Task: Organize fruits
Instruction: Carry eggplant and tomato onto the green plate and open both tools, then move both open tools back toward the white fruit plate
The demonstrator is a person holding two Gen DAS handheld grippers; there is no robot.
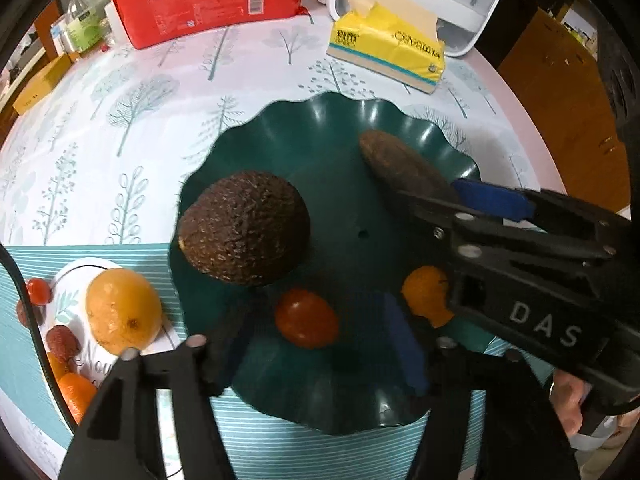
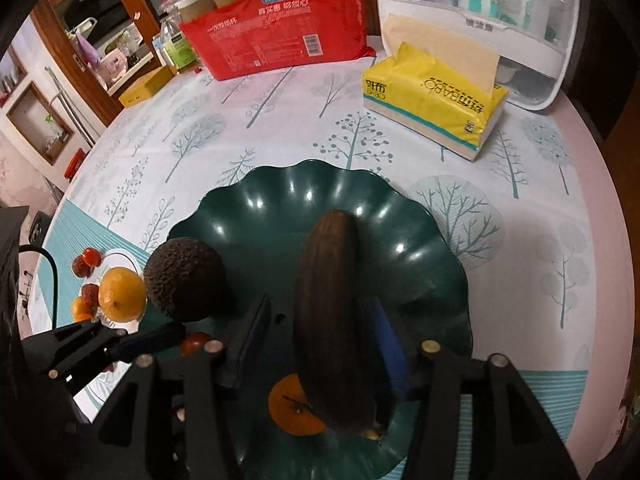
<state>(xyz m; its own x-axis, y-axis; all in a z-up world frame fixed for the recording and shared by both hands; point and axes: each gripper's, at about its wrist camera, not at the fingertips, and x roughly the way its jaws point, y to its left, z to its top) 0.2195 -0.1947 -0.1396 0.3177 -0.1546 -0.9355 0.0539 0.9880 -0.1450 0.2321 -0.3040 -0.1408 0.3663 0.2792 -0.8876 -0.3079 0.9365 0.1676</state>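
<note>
Right tool (image 2: 316, 344) straddles a blackened, overripe banana (image 2: 332, 320).

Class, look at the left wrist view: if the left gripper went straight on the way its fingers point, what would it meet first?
Most likely the small red tomato lying in the green dish, between the open fingers of the left gripper. The avocado sits beyond it, slightly left. Depth is uncertain in this fisheye view.

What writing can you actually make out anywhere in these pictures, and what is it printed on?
"DAS": white letters on the black body of the right claw.
"BABO": on the yellow tissue pack, upside down; the Chinese characters beside it are not clear enough to read.
Red bag: white Chinese print and a barcode, too small to read.
White plastic box: a short dark label, blurred.
White plate: cursive starting "No", the rest hidden.
</note>
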